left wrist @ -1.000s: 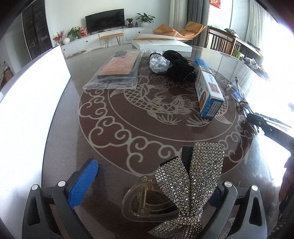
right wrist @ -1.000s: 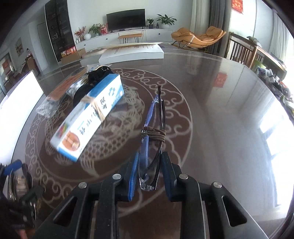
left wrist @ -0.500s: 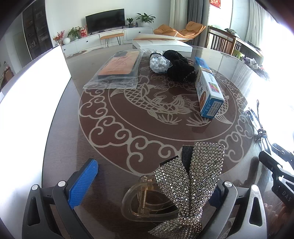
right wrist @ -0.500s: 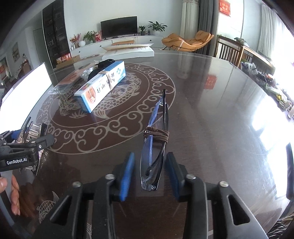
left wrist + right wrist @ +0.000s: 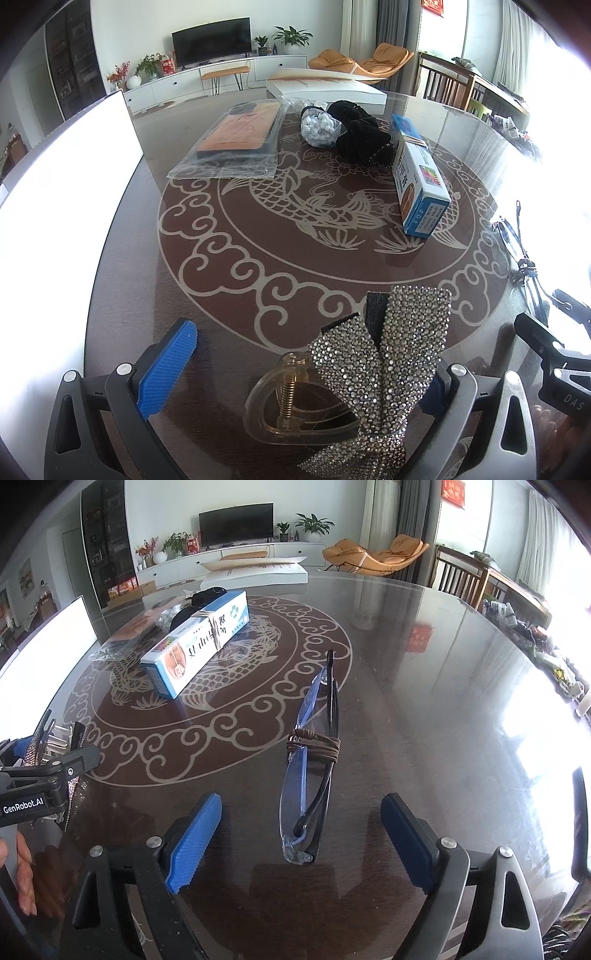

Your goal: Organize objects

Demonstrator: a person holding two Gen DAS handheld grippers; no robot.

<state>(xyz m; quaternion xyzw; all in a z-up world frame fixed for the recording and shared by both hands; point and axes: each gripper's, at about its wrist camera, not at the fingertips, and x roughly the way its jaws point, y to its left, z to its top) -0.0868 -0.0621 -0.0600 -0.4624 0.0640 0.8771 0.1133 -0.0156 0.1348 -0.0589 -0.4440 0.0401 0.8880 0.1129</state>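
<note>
Right gripper (image 5: 301,843) just released folded glasses (image 5: 314,760).
Jaws opened wide, glasses on table (image 5: 424,701) untouched; left gripper (image 5: 306,373) spread around rhinestone bow clip (image 5: 380,369).

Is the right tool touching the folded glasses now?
Apart. The right wrist view shows the right tool with jaws just opened wide; bare table is visible between each pad and the folded glasses.

Right tongs (image 5: 301,840) at lower centre, jaws wide, just been opening, gripping nothing, left tongs (image 5: 306,369) at bottom of frame, jaws spread wide
</note>
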